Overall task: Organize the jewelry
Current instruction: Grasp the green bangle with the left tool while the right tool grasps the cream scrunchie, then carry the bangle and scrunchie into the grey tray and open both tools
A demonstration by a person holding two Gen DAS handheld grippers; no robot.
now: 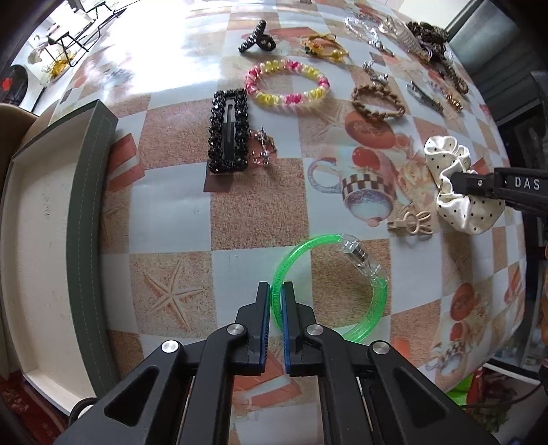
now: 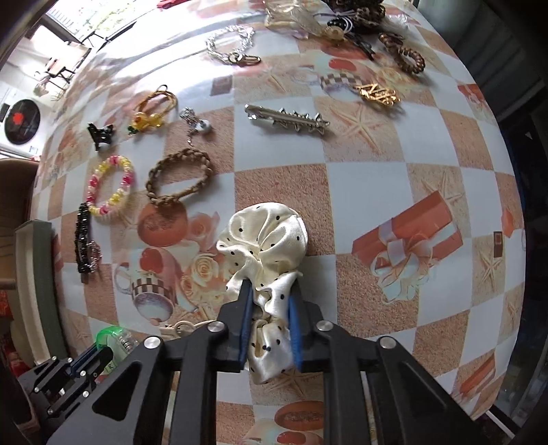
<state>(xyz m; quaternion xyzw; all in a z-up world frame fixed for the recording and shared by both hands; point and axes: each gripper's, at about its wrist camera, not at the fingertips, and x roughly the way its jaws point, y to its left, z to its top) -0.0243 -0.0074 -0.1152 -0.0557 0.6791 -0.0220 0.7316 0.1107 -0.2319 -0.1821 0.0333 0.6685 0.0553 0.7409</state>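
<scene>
My left gripper (image 1: pixel 276 291) is shut on the rim of a green translucent bangle (image 1: pixel 370 308) with a clear clasp, low over the table. My right gripper (image 2: pixel 270 291) is shut on a cream polka-dot scrunchie (image 2: pixel 263 232); the scrunchie also shows in the left wrist view (image 1: pixel 448 161) at the right. A dark green box with a cream inside (image 1: pixel 41 219) stands at the left. On the table lie a black beaded hair clip (image 1: pixel 228 131), a pink and yellow bracelet (image 1: pixel 287 85), a braided brown bracelet (image 1: pixel 376 102) and a beige bunny clip (image 1: pixel 411 222).
A black claw clip (image 1: pixel 257 37), a yellow hair tie (image 1: pixel 323 46), silver chain bracelet (image 2: pixel 231 46), silver star clip (image 2: pixel 287 118), gold clip (image 2: pixel 378 92) and dark scrunchies (image 2: pixel 359 13) lie farther back. The table edge drops off at the right (image 2: pixel 513 239).
</scene>
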